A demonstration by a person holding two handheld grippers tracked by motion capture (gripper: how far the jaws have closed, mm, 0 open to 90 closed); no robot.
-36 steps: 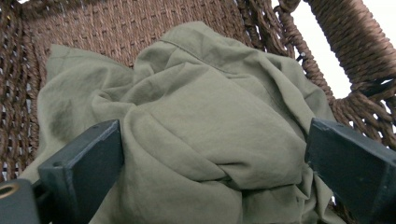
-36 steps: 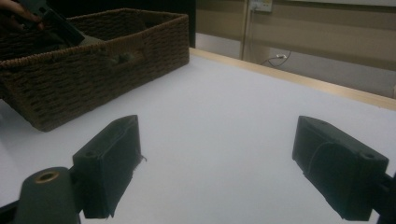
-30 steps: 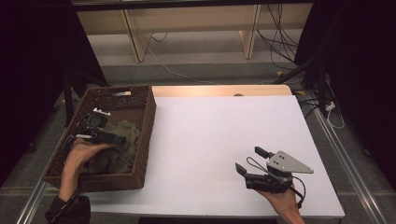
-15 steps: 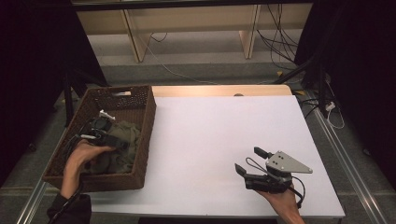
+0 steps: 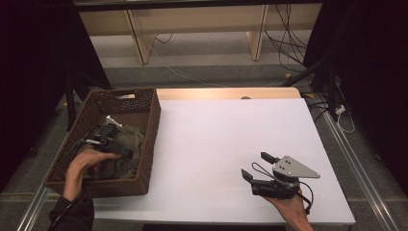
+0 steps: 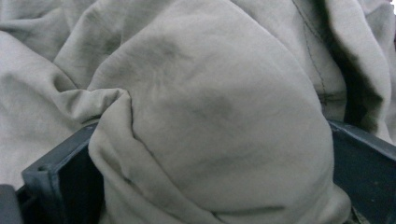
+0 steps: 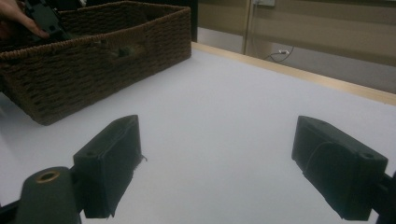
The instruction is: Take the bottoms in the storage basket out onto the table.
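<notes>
A crumpled olive-grey cloth [image 5: 131, 147] lies in a brown wicker basket [image 5: 153, 120] at the table's left. My left gripper [image 5: 109, 136] is down in the basket, pushed into the cloth. In the left gripper view its jaws [image 6: 205, 149] stand wide and have just been opening, and a fold of the cloth [image 6: 196, 93] bulges between them. My right gripper [image 5: 255, 165] rests low over the white table [image 5: 216, 130] near its front right, open. Nothing lies between its jaws [image 7: 217, 154]. The right gripper view shows the basket [image 7: 93, 65] at far left.
A wooden strip [image 5: 226, 93] runs along the table's far edge. Beyond it are shelf legs [image 5: 257, 31] and cables on the floor [image 5: 192, 77]. Dark curtains hang at both sides. A metal rail [image 5: 344, 144] borders the right side.
My left hand has sunk a little and shifted right, pressing its gripper deeper into the cloth in the basket. The right gripper has stayed where it was.
</notes>
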